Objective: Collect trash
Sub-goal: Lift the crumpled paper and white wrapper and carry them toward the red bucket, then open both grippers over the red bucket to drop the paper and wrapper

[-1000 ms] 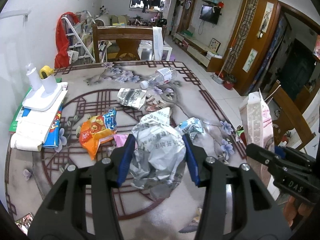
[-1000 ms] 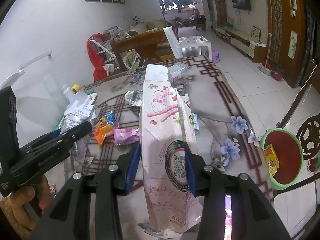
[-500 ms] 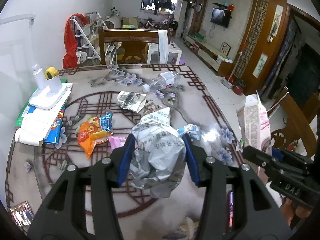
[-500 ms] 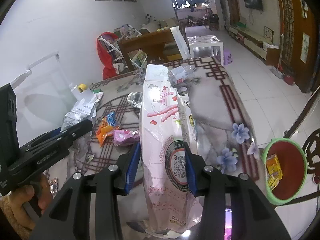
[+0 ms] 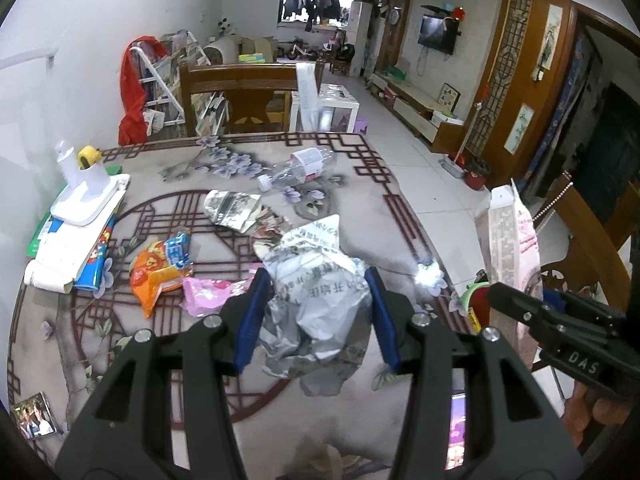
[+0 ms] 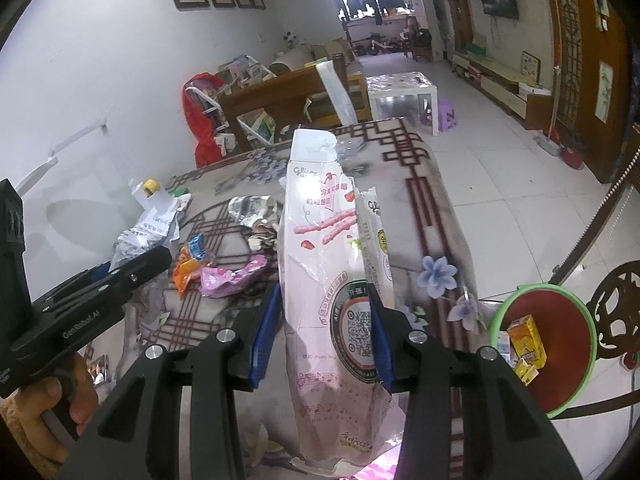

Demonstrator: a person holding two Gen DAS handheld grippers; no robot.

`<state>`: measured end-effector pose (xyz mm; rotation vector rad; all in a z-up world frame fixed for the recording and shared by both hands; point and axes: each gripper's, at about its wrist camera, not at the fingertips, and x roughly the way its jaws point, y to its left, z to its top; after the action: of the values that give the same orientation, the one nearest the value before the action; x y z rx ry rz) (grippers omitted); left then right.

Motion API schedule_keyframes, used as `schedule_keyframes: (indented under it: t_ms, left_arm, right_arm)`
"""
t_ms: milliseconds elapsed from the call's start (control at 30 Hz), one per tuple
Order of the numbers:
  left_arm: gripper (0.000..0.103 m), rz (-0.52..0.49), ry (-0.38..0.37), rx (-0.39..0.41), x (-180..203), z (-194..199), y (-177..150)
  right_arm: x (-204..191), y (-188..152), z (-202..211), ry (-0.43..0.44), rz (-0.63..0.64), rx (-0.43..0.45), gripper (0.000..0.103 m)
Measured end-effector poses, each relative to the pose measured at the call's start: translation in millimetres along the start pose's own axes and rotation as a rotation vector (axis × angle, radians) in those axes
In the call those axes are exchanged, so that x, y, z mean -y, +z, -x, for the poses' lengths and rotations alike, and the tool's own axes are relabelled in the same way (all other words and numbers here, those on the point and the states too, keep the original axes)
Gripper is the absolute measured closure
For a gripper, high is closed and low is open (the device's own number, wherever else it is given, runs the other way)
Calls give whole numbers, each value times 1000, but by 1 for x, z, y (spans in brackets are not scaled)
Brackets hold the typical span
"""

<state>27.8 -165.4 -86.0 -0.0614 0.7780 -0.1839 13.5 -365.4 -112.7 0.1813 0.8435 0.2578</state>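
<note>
My left gripper (image 5: 316, 316) is clamped on a crumpled silver wrapper (image 5: 316, 296), which fills the centre of the left view and sags below the blue pads. My right gripper (image 6: 322, 332) is clamped on a tall pink snack box (image 6: 328, 280), upright in the centre of the right view, with a second pale carton (image 6: 374, 240) pressed beside it. Beyond the jaws, on the patterned table (image 5: 360, 216), lie an orange snack bag (image 5: 160, 272), a pink wrapper (image 5: 208, 296), a foil pouch (image 5: 232, 212) and a clear bottle (image 5: 296, 168). The green-rimmed red bin (image 6: 548, 344), already holding small cartons, sits at the lower right of the right view.

The loose wrapper could slip from the pads, being limp; the tall box could tip or shed the carton if swung.

Compared with a second ago, both views have slid toward the table's right edge, and the bin looms larger; both grips are unchanged
</note>
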Motion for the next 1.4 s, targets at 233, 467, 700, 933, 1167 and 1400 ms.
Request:
schedule_keyframes:
  t_ms: [233,467,700,933,1167,1400]
  left_arm:
    - [56,-44,-36,0,33,-9,2]
    - [56,-77,-94,-20,69,-20,4]
    - [56,-118,-163,-60,107,-36,4]
    - [56,-166,-219,-104,139,-54,0]
    - [56,-231,-294,-127,184,-72,6]
    - [56,-324,-357,-164,238,-97,2]
  right_arm:
    - [27,-3,14,-24,-28,17,62]
    - [56,-6,30,-63,-76,37,62]
    - [89,-13,40,-115,-138,43,62]
    - [130,-23,49,-187,-215,45,62]
    - [180,-33,51,-242,-313,33,62]
    - [221,-41,48,-281,-392,11,62]
